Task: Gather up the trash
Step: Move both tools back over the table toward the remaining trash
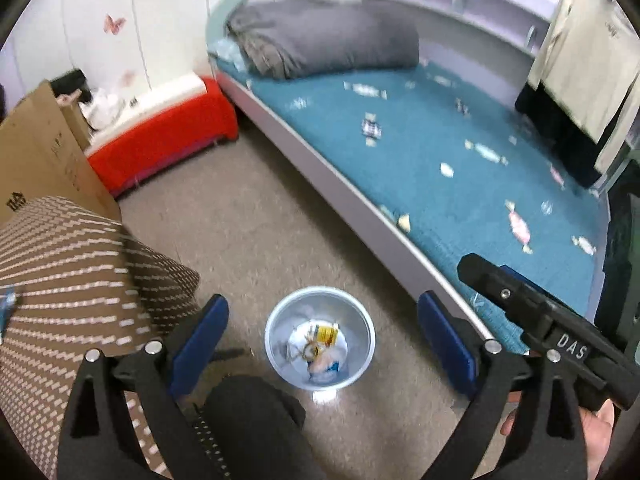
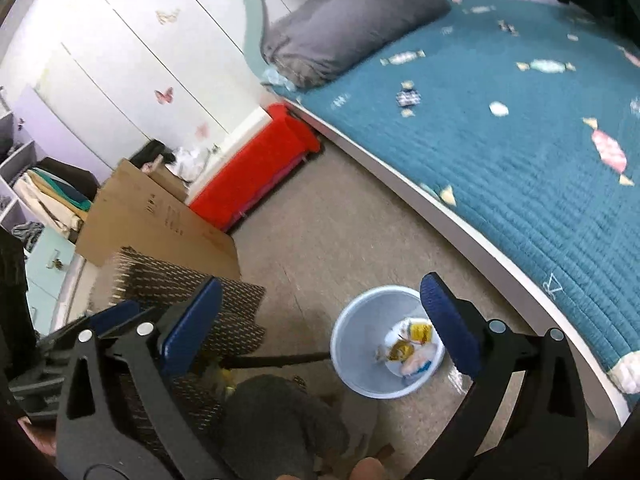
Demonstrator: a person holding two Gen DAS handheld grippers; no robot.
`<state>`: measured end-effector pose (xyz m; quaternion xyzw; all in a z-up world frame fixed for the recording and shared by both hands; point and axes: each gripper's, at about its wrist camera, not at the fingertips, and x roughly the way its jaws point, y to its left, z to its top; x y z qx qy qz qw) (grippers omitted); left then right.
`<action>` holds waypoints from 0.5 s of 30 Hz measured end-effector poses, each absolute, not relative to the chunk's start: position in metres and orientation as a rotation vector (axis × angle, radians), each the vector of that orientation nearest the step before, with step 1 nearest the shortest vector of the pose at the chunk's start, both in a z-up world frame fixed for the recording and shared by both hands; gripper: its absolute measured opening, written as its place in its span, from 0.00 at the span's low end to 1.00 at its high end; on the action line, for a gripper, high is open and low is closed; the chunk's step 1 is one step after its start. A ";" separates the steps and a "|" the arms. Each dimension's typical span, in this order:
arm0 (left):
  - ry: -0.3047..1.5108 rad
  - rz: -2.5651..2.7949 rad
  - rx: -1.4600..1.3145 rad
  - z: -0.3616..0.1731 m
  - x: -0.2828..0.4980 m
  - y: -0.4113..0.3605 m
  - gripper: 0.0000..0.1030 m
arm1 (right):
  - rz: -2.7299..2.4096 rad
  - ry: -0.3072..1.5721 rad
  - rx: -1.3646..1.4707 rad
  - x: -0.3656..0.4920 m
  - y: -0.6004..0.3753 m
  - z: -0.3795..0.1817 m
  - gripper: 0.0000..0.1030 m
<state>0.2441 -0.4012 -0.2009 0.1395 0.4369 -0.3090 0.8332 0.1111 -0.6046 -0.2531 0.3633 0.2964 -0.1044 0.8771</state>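
While both left tongs (image 1: 322, 334) and right tongs (image 2: 320, 324) hang spread and empty above the bin (image 1: 276, 332), the next wrapper (image 1: 519, 225) lies ahead-right on the bed (image 1: 420, 148), needing a reach.

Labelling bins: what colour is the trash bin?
Pale blue bin; right wrist view shows it best.
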 end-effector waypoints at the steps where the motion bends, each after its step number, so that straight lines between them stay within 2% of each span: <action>1: 0.906 -0.653 0.285 -0.193 0.240 -0.396 0.91 | -0.214 0.602 0.754 0.109 -0.601 -0.245 0.94; 9: 0.782 -0.581 0.215 -0.139 0.221 -0.320 0.92 | -0.128 0.523 0.692 0.102 -0.554 -0.182 0.94; 15: 0.720 -0.480 0.185 -0.118 0.217 -0.258 0.93 | -0.055 0.496 0.639 0.106 -0.512 -0.152 0.94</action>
